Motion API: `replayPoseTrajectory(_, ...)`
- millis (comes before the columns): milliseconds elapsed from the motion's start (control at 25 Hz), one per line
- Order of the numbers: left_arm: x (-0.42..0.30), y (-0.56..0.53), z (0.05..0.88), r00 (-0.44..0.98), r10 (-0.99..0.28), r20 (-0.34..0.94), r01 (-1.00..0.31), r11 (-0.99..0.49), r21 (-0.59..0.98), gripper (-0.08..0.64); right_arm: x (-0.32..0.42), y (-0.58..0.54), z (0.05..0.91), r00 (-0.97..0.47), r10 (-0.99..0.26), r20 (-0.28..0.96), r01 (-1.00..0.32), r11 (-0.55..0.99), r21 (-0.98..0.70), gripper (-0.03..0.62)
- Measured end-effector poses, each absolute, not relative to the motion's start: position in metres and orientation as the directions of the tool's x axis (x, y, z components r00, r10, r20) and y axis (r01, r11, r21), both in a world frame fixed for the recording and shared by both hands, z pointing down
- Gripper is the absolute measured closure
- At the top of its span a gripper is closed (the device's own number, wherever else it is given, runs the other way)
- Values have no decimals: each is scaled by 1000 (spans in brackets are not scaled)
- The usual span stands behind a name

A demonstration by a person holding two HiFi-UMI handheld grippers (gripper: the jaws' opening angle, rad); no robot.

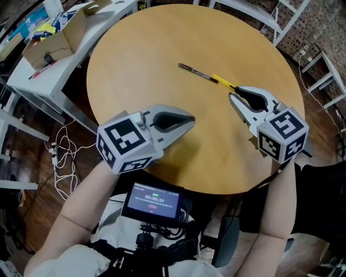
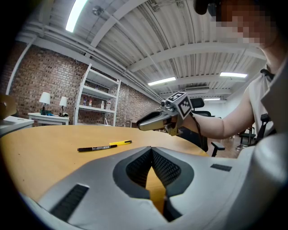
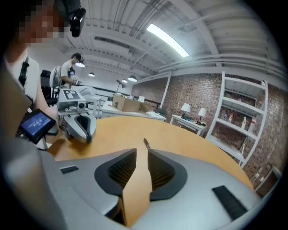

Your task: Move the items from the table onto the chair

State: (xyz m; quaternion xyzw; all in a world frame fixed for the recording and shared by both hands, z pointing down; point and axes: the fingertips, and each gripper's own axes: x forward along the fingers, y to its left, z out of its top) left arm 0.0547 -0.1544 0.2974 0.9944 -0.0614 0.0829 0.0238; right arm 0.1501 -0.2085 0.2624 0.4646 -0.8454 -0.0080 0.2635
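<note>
A black pen (image 1: 194, 71) and a yellow pen (image 1: 224, 82) lie end to end on the round wooden table (image 1: 140, 65), right of its middle. My right gripper (image 1: 235, 94) hovers just short of the yellow pen's near end, its jaws parted and empty. Along those jaws in the right gripper view (image 3: 141, 152), a pen's tip (image 3: 146, 143) shows past the gap. My left gripper (image 1: 190, 120) is over the table's near middle, shut on nothing; its tips (image 2: 151, 150) meet. From there both pens (image 2: 94, 148) lie ahead to the left.
A white desk (image 1: 32, 73) with a cardboard box (image 1: 54, 38) stands beyond the table's left edge, with cables (image 1: 62, 154) on the floor below. White shelving (image 1: 281, 16) is at the upper right. A dark chair (image 1: 324, 186) sits at my right. A small screen (image 1: 153, 201) hangs at my chest.
</note>
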Motion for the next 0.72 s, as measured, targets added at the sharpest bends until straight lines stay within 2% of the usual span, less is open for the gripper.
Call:
replayPoseTrajectory(120, 56, -154, 298, 980, -115, 162, -123, -992, 37, 551, 169, -231, 276, -392, -743, 542, -746, 602, 285, 501)
replayPoseTrajectory(200, 58, -156, 297, 981, -120, 152, -127, -991, 35, 551, 180, -248, 287, -357, -712, 604, -718, 623, 310, 457)
replayPoseTrajectory(360, 57, -155, 298, 978, -121, 169, -128, -991, 31, 551, 193, -270, 317, -303, -649, 698, -684, 658, 315, 457)
replayPoseTrajectory(720, 56, -151, 295, 978, -109, 180, -117, -993, 33, 551, 204, -289, 349, -281, -521, 806, -655, 717, 236, 457)
